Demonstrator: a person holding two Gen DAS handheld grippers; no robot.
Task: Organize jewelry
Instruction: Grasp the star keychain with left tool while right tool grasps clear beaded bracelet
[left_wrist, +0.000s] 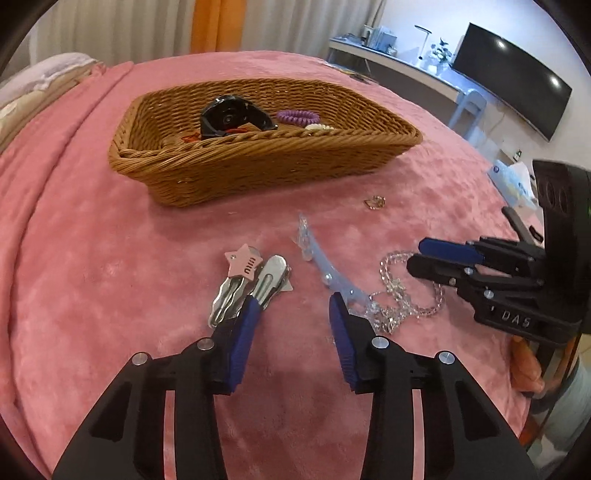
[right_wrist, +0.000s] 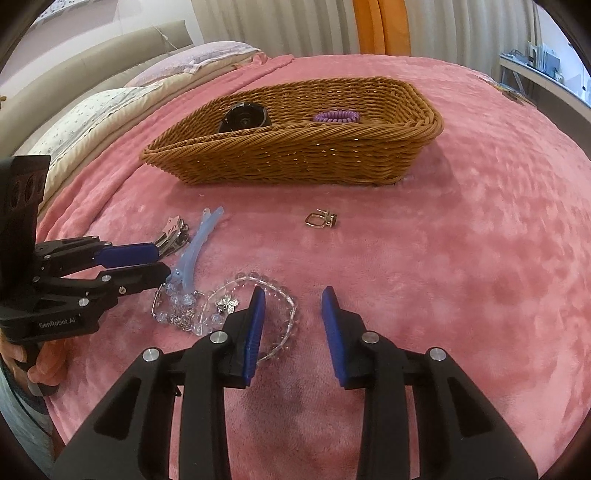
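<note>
A wicker basket (left_wrist: 258, 166) (right_wrist: 295, 158) on the pink blanket holds a black hair claw (left_wrist: 229, 118), a purple coil tie (left_wrist: 297, 117) and a white one (left_wrist: 319, 127). In front lie star-topped silver clips (left_wrist: 243, 264), a pale blue clip (left_wrist: 325, 258) (right_wrist: 195, 247), a crystal bead bracelet (left_wrist: 402, 291) (right_wrist: 207, 306) and a small gold piece (left_wrist: 375, 202) (right_wrist: 320, 220). My left gripper (left_wrist: 295, 301) (right_wrist: 166, 264) is open, one fingertip at the silver clips, the other at the blue clip. My right gripper (right_wrist: 292, 291) (left_wrist: 415, 255) is open over the bracelet's right loop.
Pillows (right_wrist: 92, 110) lie along the bed's far left side. A desk (left_wrist: 406, 59) and a dark curved screen (left_wrist: 517, 81) stand beyond the bed on the right. A person's hand (right_wrist: 40, 362) grips the left tool's handle. Bare pink blanket (right_wrist: 461, 258) stretches to the right.
</note>
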